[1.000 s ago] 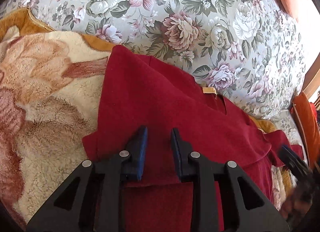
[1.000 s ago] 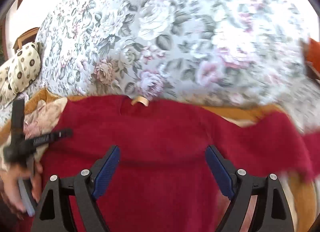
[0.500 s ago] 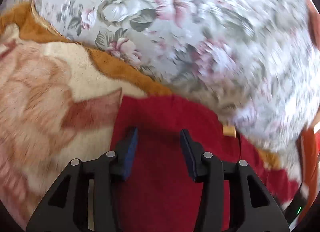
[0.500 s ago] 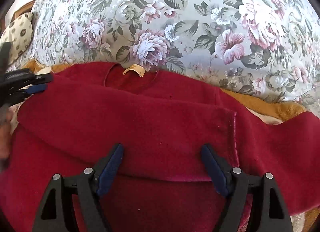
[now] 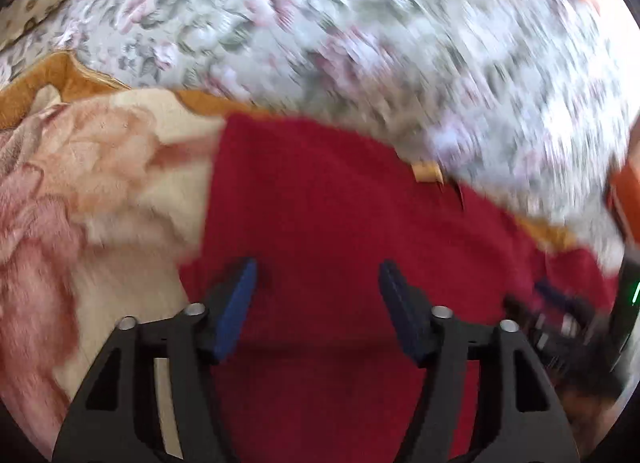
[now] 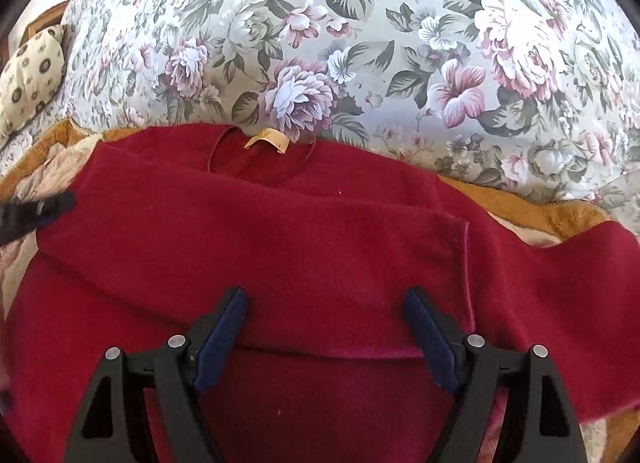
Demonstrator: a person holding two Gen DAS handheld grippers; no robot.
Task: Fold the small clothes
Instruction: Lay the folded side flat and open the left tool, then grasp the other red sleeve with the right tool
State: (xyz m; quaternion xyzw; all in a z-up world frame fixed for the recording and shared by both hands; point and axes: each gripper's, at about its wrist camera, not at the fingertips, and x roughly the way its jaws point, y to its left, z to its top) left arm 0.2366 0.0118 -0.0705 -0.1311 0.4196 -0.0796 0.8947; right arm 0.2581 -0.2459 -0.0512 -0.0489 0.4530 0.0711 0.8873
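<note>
A dark red sweater (image 6: 320, 247) lies flat on a plush blanket, collar and tan neck label (image 6: 267, 140) at the far side. One sleeve is folded across the chest, its cuff edge (image 6: 466, 247) right of centre; the other sleeve (image 6: 580, 263) stretches out to the right. My right gripper (image 6: 325, 315) is open and empty just above the folded sleeve. My left gripper (image 5: 316, 287) is open and empty over the sweater's (image 5: 340, 231) left part; that view is blurred. The left gripper also shows at the left edge of the right wrist view (image 6: 36, 211).
A floral sofa back (image 6: 360, 43) rises right behind the sweater. The cream and orange plush blanket (image 5: 100, 183) covers the seat. A patterned cushion (image 6: 28, 75) sits far left. An orange object (image 5: 624, 199) is at the right edge.
My left gripper has opened wider, let go of the sleeve and swung over the sweater. The sleeve now lies folded across the chest. My right gripper has stayed open, almost still.
</note>
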